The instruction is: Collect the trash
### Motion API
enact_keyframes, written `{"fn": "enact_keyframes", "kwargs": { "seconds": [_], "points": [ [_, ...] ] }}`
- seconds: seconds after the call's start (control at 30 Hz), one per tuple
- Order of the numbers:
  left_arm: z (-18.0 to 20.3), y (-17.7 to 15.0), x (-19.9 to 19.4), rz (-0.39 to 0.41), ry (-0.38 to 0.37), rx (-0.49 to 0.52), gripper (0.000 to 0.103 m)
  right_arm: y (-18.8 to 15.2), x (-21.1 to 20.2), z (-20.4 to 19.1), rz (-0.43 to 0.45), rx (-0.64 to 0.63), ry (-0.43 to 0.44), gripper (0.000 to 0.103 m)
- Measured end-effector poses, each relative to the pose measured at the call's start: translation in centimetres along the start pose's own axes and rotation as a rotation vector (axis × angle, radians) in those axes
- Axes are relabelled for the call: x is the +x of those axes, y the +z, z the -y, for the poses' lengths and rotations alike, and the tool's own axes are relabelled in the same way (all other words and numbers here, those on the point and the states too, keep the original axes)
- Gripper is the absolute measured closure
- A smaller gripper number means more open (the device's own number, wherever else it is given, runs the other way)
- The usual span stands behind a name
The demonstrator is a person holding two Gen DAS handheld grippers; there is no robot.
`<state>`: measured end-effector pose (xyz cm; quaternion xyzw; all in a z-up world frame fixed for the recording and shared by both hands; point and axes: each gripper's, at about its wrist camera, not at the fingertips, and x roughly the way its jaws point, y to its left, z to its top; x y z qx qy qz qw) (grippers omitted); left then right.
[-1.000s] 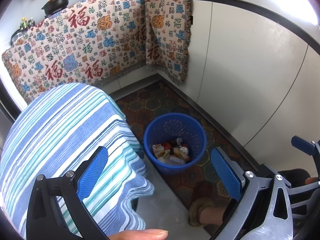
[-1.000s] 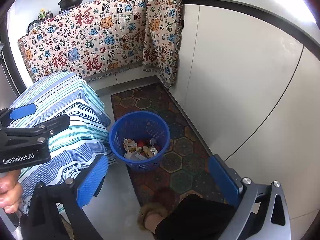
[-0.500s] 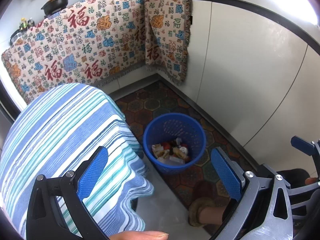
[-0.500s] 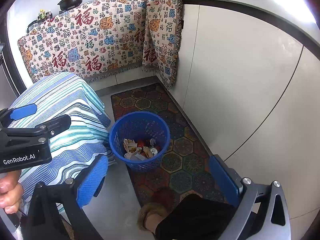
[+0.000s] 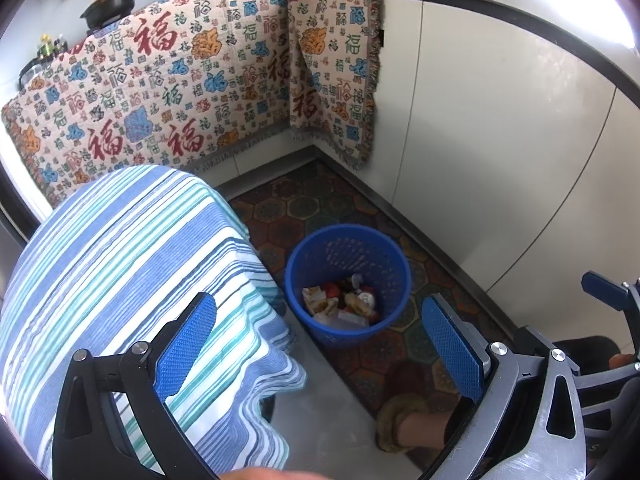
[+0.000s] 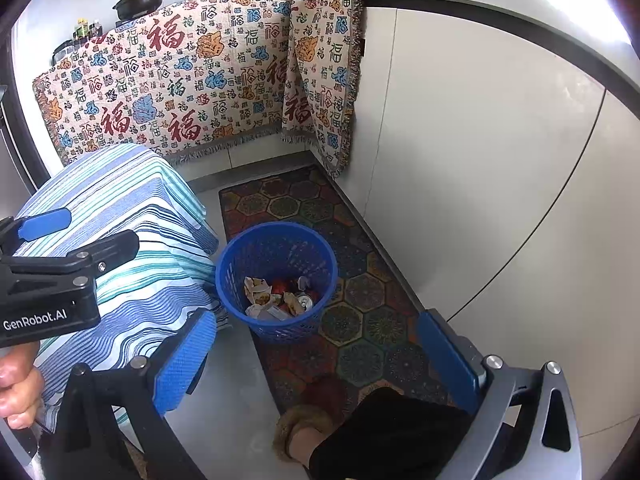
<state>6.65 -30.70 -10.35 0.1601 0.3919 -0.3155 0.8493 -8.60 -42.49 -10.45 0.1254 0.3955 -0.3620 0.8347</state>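
A blue mesh waste basket (image 5: pixel 347 282) (image 6: pixel 276 280) stands on the patterned rug beside a small table. Inside it lies trash (image 5: pixel 341 306) (image 6: pixel 280 298): crumpled wrappers, small cartons and a drink can. My left gripper (image 5: pixel 320 340) hovers high above the basket's near side, open, with nothing between its blue pads. My right gripper (image 6: pixel 316 356) also hangs well above the floor in front of the basket, open and empty. The left gripper's body (image 6: pixel 48 280) shows at the left edge of the right wrist view, held by a hand (image 6: pixel 16 392).
A table under a blue striped cloth (image 5: pixel 120 280) (image 6: pixel 120 240) stands left of the basket. A patterned throw (image 5: pixel 200 88) drapes the counter behind. White cabinet doors (image 5: pixel 500 160) line the right side. A slippered foot (image 6: pixel 304 428) stands on the hexagon rug (image 6: pixel 360 344).
Both views have barely shifted; the grippers stay open and empty, and the basket and its contents have not moved.
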Motion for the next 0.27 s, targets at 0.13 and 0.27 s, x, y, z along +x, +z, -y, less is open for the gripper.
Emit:
{"fn": "enact_keyframes", "kwargs": {
  "seconds": [0.13, 0.27],
  "points": [
    [0.04, -0.12, 0.07, 0.004, -0.003, 0.000, 0.001, -0.11, 0.17, -0.02, -0.004, 0.005, -0.003, 0.000],
    [0.09, -0.28, -0.17, 0.015, -0.005, 0.003, 0.002, -0.21, 0.21, -0.12, -0.007, 0.007, -0.007, 0.000]
  ]
}}
